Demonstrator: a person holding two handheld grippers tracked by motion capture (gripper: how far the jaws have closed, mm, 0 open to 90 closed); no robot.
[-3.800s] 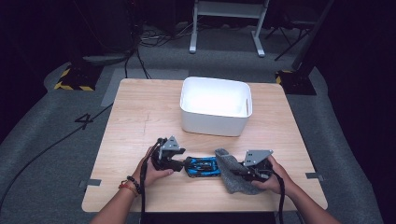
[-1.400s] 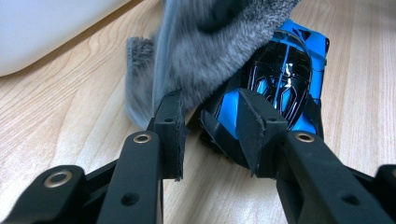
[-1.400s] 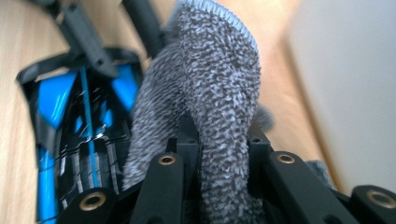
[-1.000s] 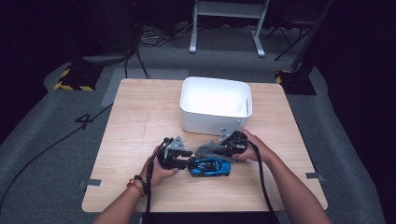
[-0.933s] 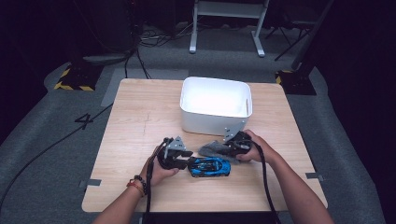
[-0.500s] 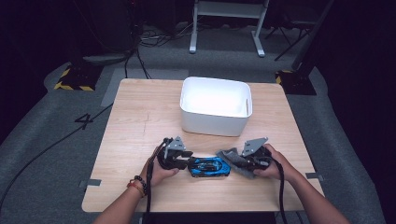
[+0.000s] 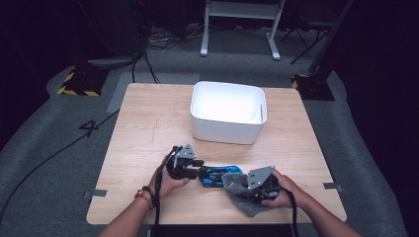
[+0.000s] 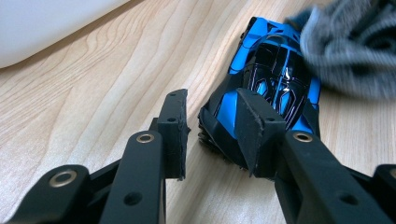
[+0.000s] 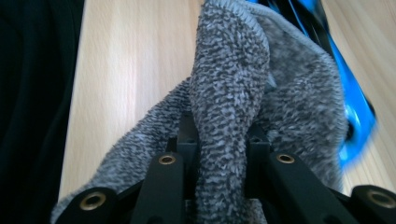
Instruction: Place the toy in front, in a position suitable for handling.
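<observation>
High view: blue toy car (image 7: pixel 220 176) lies between left hand-held gripper (image 7: pixel 198 170) and right hand-held gripper (image 7: pixel 242 186).

White bin (image 7: pixel 227 113) on the wooden table (image 7: pixel 148 128), a numbered grey floor (image 7: pixel 59 148) around it.

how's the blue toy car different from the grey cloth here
The blue toy car is hard, glossy and angular; the grey cloth is soft, fuzzy and bunched into folds. The car sits flat on the table with its end between the left tool's jaws; the cloth is pinched by the right tool and drapes against the car's other end. Both lie near the table's front edge.
</observation>
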